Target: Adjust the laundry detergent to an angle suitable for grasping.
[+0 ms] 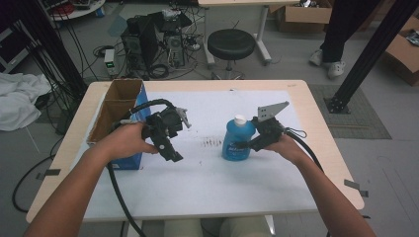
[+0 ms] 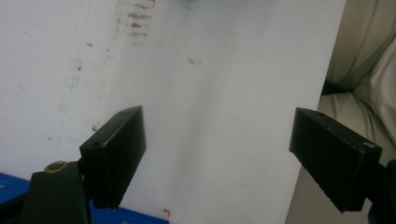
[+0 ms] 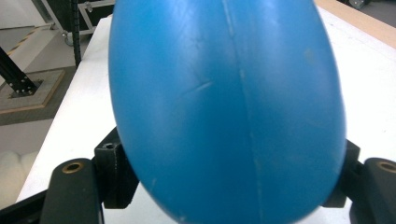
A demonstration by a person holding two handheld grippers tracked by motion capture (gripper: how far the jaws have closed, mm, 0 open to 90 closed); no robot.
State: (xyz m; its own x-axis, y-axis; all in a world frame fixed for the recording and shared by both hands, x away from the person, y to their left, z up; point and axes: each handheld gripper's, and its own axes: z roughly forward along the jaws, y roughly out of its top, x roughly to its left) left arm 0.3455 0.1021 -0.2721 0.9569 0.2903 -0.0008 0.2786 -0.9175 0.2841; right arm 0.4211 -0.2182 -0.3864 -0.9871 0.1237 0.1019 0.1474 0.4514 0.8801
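Observation:
A blue plastic bottle with a white cap stands upright on the white mat, right of centre. My right gripper reaches it from the right. In the right gripper view the bottle sits between the two black jaws, its sides against both pads, and my right gripper is shut on it. My left gripper hovers left of the bottle, apart from it. Seen from the left gripper view, the left gripper points down at bare mat and is wide open, holding nothing.
An open cardboard box with a blue side stands at the table's left edge, close behind my left hand. Dark smudges mark the mat between the grippers. Beyond the table are a black stool and a standing person's legs.

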